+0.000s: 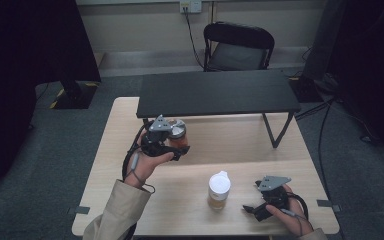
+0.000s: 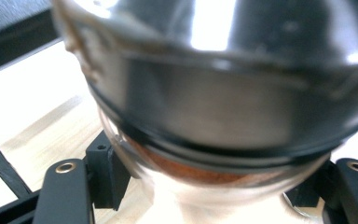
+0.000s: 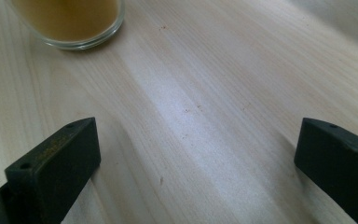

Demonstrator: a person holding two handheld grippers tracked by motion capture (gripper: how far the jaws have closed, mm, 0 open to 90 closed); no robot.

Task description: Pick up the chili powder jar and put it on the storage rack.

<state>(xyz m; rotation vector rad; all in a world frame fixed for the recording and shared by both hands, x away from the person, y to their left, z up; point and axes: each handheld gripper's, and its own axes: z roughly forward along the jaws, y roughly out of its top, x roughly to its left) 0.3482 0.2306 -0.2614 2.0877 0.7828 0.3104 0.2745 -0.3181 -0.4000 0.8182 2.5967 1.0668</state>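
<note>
Near the table's (image 1: pixel 130 165) front edge, right of centre, a white-capped jar (image 1: pixel 219 190) of yellowish contents is seen upright, with the right gripper (image 1: pixel 250 207) just beside it toward the right corner, jaws spread wide on bare wood. Farther in, left of centre, a metal-lidded jar (image 1: pixel 177 134) of reddish-brown contents is gripped in the clenched left gripper (image 1: pixel 182 148), its long axis tilted with the lid toward the far edge. A black shelf (image 1: pixel 217 92) spans the far edge.

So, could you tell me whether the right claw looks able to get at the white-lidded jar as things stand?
Probably yes. The right claw is open with nothing between its jaws, and only bare table lies between it and the white-lidded jar close beside it.
</note>
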